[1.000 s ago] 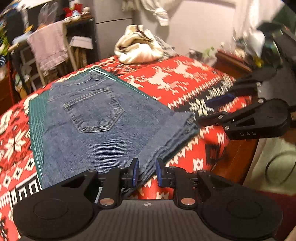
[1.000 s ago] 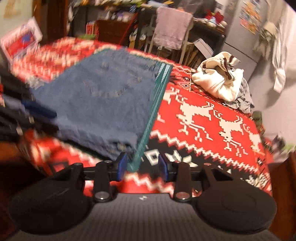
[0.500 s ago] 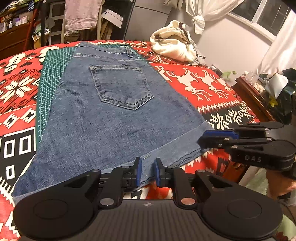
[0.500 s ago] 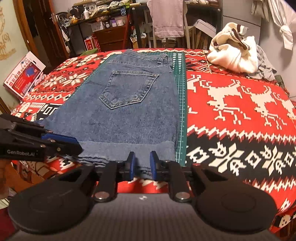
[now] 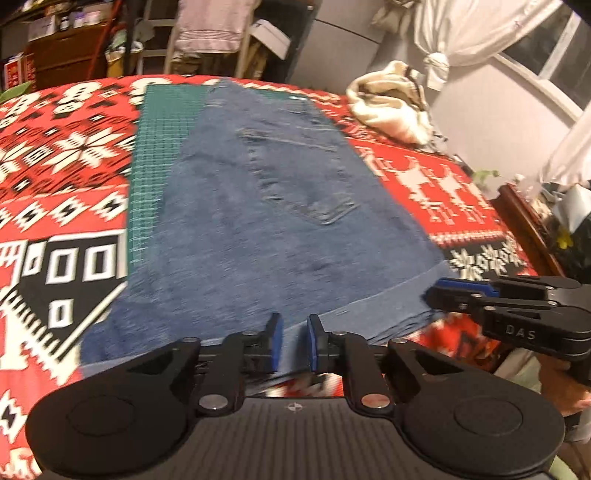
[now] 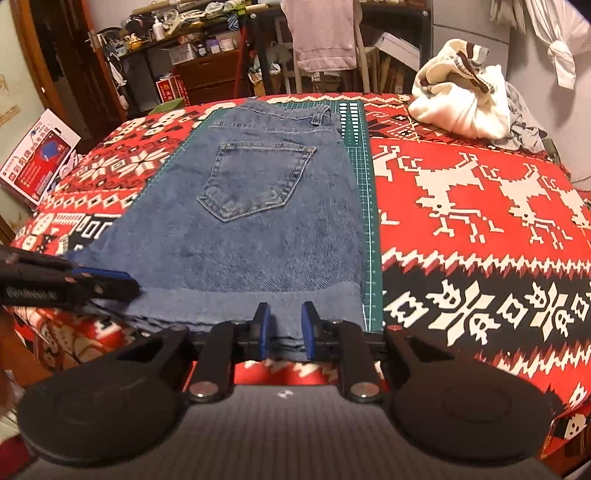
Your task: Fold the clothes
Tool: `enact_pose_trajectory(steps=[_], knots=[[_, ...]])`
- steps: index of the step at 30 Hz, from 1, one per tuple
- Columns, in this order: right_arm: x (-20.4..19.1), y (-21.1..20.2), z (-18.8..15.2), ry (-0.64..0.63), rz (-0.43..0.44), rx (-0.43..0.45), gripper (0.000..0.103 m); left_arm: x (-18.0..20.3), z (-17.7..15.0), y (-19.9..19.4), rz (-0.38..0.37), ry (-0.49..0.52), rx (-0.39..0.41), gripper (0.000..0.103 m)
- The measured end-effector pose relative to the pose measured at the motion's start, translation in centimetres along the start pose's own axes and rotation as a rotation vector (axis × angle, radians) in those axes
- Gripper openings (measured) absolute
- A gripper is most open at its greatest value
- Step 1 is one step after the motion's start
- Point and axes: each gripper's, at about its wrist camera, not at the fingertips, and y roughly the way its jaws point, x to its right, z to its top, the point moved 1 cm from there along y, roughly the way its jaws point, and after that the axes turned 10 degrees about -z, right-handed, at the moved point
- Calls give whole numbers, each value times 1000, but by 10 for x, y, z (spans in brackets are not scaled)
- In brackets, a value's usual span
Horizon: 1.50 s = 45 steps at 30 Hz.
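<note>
Denim shorts [image 6: 255,221] lie folded flat on the green cutting mat [image 6: 369,206], back pocket [image 6: 258,181] up, waistband at the far end, over my red patterned blanket [image 6: 480,229]. My right gripper [image 6: 283,326] sits at the near hem, its blue pads parted with cloth between them, not pinched. My left gripper [image 5: 293,345] is likewise released at the hem's other end. A cream garment [image 6: 461,103] is heaped at the far right.

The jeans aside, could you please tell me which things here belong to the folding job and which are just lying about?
Job: jeans, green mat, left gripper, right gripper.
Lying about: cream garment, pink towel, red box.
</note>
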Motion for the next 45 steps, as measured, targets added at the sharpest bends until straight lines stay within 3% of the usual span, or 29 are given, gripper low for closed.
enact_pose_trajectory(steps=[4, 6, 9, 10, 13, 17, 20, 25, 28, 29, 31, 34, 39, 41, 42, 44, 45], knots=[[6, -10, -8, -7, -3, -5, 21, -15, -4, -18, 20, -39, 20, 11], [16, -21, -7, 17, -17, 15, 29, -19, -5, -31, 28, -60, 41, 13], [34, -30, -1, 77, -31, 40, 31, -25, -6, -52, 22, -98, 84, 28], [39, -29, 2, 90, -41, 38, 31, -27, -6, -58, 33, -107, 98, 29], [48, -16, 9, 123, -42, -1, 31, -33, -10, -72, 88, -107, 117, 30], [53, 3, 14, 182, -27, -64, 31, -47, -15, -83, 98, -151, 116, 30], [51, 5, 14, 194, -25, -76, 23, -56, -19, -93, 125, -192, 140, 37], [48, 8, 14, 215, -23, -96, 17, -67, -24, -95, 97, -247, 131, 37], [46, 10, 13, 227, -21, -108, 15, -68, -26, -88, 68, -264, 109, 29], [46, 10, 14, 232, -23, -110, 14, -68, -26, -85, 62, -268, 103, 12], [46, 8, 15, 240, -27, -112, 7, -62, -25, -83, 92, -252, 111, 7], [47, -5, 19, 268, -6, -91, 6, -57, -23, -91, 102, -229, 153, 5], [50, -4, 15, 294, 5, -101, 7, -69, -28, -85, 91, -263, 104, 6], [50, 4, 10, 294, -18, -122, 11, -69, -30, -84, 83, -272, 96, 10], [51, 3, 8, 301, -18, -113, 18, -70, -30, -86, 86, -280, 99, 16], [54, -1, 6, 320, -9, -101, 19, -71, -32, -91, 83, -296, 110, 30], [55, -4, 6, 317, -8, -96, 21, -72, -34, -94, 77, -304, 117, 31]])
